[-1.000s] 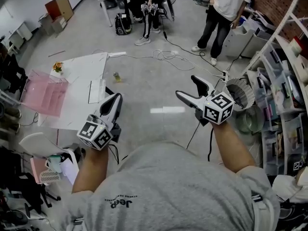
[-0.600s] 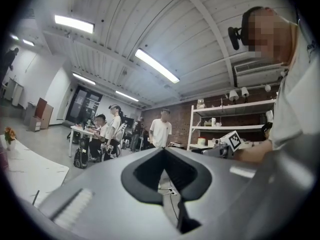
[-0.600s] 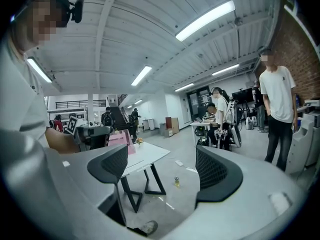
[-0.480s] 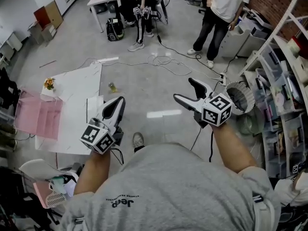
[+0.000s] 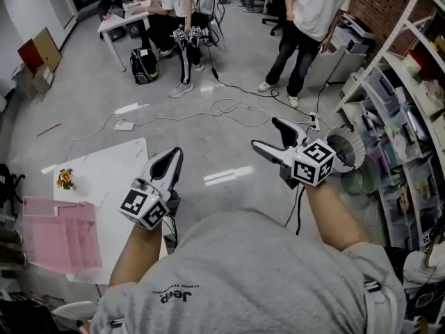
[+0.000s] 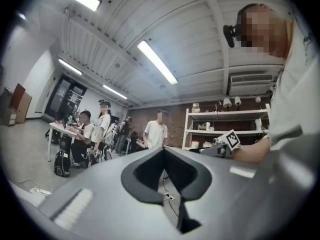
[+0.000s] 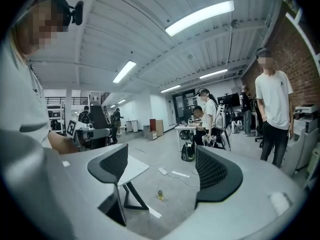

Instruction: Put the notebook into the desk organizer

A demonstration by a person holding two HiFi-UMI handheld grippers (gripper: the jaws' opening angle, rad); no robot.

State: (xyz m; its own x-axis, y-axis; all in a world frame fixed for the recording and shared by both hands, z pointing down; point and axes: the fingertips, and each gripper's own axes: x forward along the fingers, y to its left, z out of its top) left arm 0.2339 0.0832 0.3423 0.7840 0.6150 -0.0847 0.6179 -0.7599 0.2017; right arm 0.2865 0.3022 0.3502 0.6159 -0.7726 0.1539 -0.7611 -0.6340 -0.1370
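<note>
The pink see-through desk organizer [image 5: 59,232] stands on the near left part of a white table [image 5: 104,179]. I see no notebook in any view. My left gripper [image 5: 174,156] is held in the air over the table's right edge, jaws shut together with nothing between them [image 6: 165,156]. My right gripper [image 5: 268,134] is up at the right over the bare floor, open and empty [image 7: 165,166]. In the right gripper view the white table [image 7: 132,166] shows beyond the jaws.
A small pot of orange flowers [image 5: 65,179] sits on the table. Cables and a power strip [image 5: 125,124] lie on the floor. People stand and sit at the back [image 5: 306,19]. White shelving [image 5: 403,117] fills the right side. A small bottle [image 7: 160,194] stands on the floor.
The head view has swung up and right, so the table and organizer slid toward the lower left. Both grippers keep about the same pose, left shut and right open.
</note>
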